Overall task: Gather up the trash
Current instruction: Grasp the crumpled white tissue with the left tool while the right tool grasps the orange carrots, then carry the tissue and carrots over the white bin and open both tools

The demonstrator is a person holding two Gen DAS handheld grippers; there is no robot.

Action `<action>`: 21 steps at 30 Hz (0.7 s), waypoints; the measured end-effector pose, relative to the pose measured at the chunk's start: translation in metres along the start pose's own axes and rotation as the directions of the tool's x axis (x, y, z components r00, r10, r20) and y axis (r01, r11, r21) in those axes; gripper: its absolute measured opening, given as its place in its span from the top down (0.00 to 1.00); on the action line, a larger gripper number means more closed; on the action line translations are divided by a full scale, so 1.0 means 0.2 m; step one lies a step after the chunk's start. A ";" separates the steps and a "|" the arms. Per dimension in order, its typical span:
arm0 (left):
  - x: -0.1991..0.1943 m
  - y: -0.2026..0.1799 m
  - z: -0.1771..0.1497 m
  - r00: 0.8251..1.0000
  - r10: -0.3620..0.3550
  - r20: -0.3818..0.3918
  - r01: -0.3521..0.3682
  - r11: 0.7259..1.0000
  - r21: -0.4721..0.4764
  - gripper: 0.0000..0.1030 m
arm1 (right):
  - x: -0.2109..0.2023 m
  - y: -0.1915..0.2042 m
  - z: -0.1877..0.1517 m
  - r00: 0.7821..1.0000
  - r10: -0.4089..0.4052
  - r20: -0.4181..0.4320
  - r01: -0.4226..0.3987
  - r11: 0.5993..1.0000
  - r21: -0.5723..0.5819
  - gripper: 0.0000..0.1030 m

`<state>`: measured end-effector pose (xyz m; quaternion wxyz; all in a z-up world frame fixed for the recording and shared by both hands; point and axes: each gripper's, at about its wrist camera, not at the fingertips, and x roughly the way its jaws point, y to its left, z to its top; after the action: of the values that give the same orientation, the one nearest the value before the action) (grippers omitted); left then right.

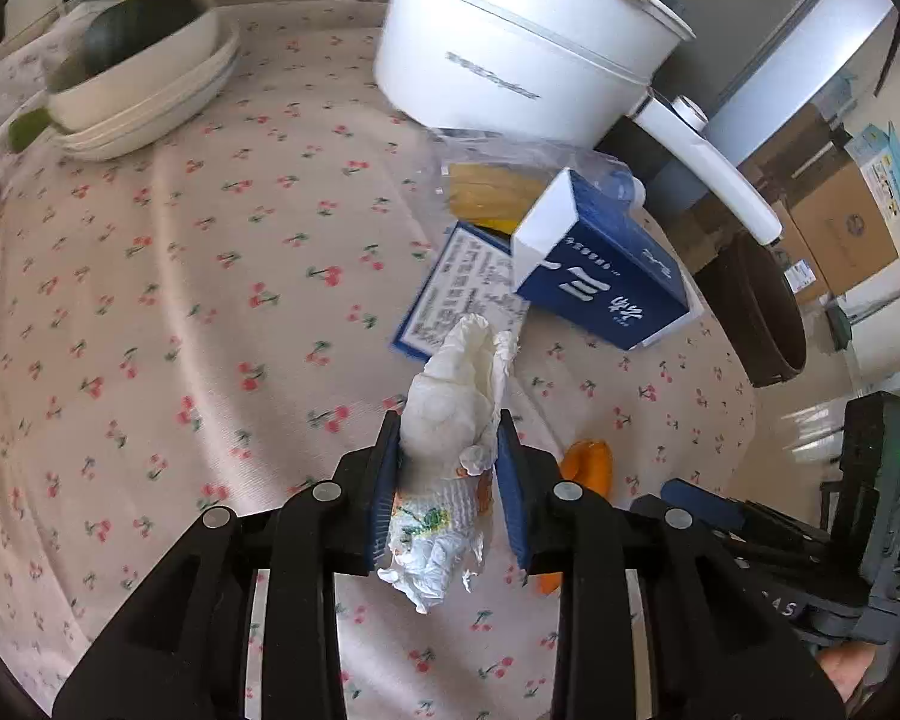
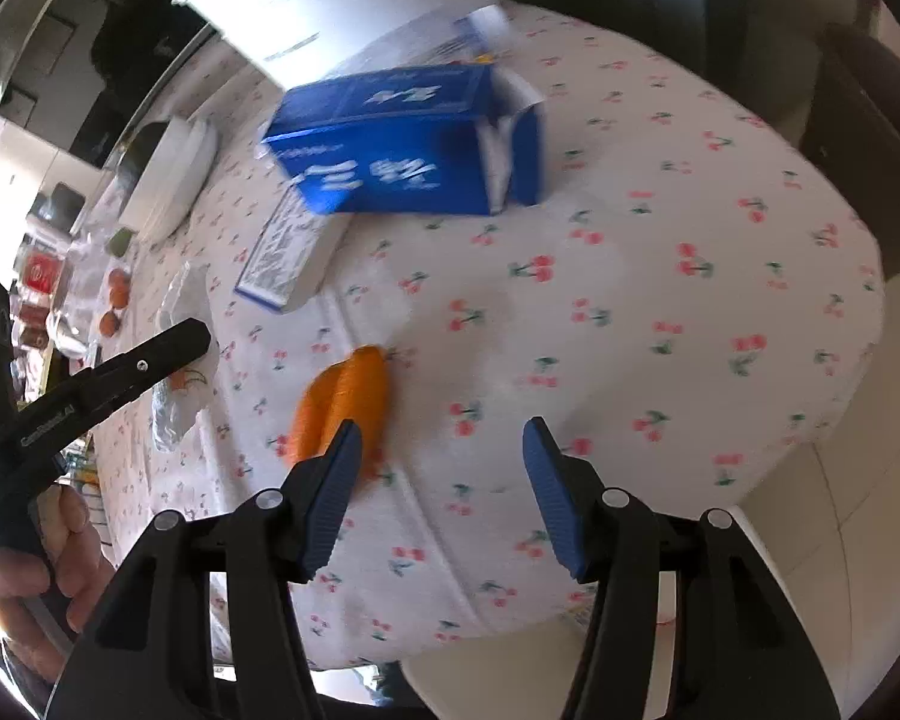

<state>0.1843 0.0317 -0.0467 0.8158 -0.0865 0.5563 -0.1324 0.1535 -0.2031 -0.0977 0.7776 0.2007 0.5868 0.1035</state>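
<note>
My left gripper point(image 1: 448, 426) is shut on a crumpled white tissue point(image 1: 456, 372) with a printed pattern, held just above the cherry-print tablecloth point(image 1: 210, 330). From the right wrist view the same tissue point(image 2: 180, 402) hangs beside the left gripper's black finger point(image 2: 144, 366). An orange peel point(image 2: 345, 396) lies on the cloth just left of my right gripper point(image 2: 441, 426), which is open with only cloth between its fingers. The peel point(image 1: 588, 468) also shows in the left wrist view. A blue carton point(image 2: 402, 144) lies on its side beyond it.
A white electric pot point(image 1: 510, 42) with a long handle stands behind the carton point(image 1: 606, 264). A flat printed box point(image 1: 450, 294) lies next to the carton. Stacked white bowls point(image 1: 150, 102) holding a dark squash stand far left. The table edge point(image 2: 810, 450) drops to the floor.
</note>
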 end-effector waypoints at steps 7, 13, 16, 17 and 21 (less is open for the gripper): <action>-0.05 0.03 -0.04 1.000 -0.002 0.001 0.002 1.000 -0.019 0.71 | 0.07 0.11 -0.01 1.000 0.003 -0.002 -0.004 0.999 -0.054 0.52; -0.06 0.05 -0.04 1.000 0.001 0.007 -0.001 1.000 -0.023 0.71 | 0.11 0.18 -0.01 1.000 -0.015 0.008 0.016 0.995 -0.096 0.66; -0.07 0.06 -0.04 1.000 0.003 0.007 -0.003 1.000 -0.027 0.71 | 0.12 0.20 -0.01 1.000 -0.005 0.009 0.005 0.995 -0.099 0.80; -0.07 0.06 -0.04 1.000 0.003 0.008 -0.003 1.000 -0.027 0.71 | 0.11 0.21 0.00 1.000 -0.007 0.014 0.008 0.995 -0.103 0.83; -0.09 0.07 -0.04 1.000 0.000 0.018 0.001 1.000 -0.031 0.71 | 0.05 0.22 0.01 0.999 0.005 0.046 0.000 0.994 -0.113 0.89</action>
<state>0.1712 0.0510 -0.0376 0.8192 -0.1006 0.5510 -0.1230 0.1611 -0.1596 -0.0880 0.8010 0.1592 0.5616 0.1328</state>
